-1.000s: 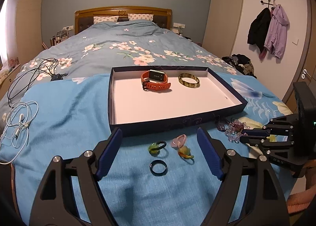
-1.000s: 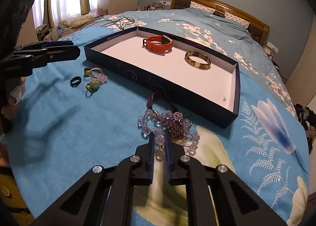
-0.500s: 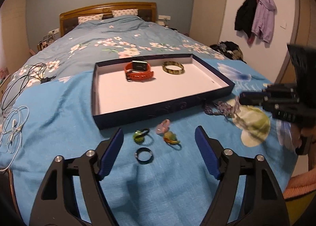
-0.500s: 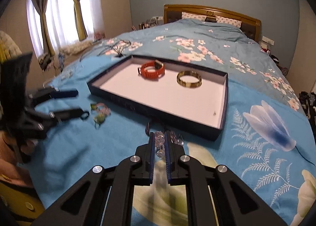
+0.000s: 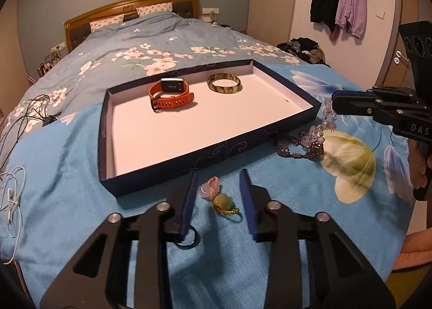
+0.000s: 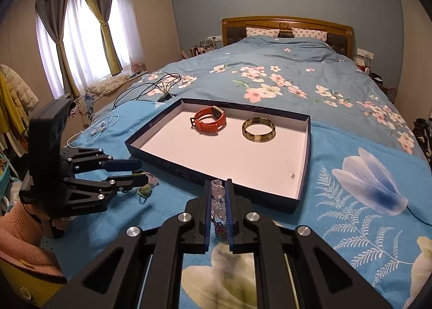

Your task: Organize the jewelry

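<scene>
Shallow dark-blue box tray (image 5: pixel 286 125) lying on the blue floral bed (image 5: pixel 81 201), white inside. In its far half: orange watch (image 5: pixel 170 95) and, just beside it, a brown-green bangle (image 5: pixel 223 83), apart from each other.

Left tool (image 5: pixel 218 192) low over the bedspread just in front of the tray's near wall, jaws closing. Between them, not yet pressed: a pink-stone ring (image 5: pixel 209 190) and a green-stone ring on a yellow cord (image 5: pixel 225 202). Black ring (image 5: pixel 189 240) partly under the left finger, touching or just beneath it, cannot tell which.

Right tool (image 6: pixel 218 195) clamped narrow on a clear bead bracelet (image 6: pixel 218 198), lifted near the tray's near right corner. Beads hanging down from the tips to a dark purple beaded strand (image 5: pixel 299 151), which rests on the bedspread beside the tray.

White earphone cable (image 5: pixel 10 198) and black cables (image 5: pixel 24 120) lying on the bed's left side.
</scene>
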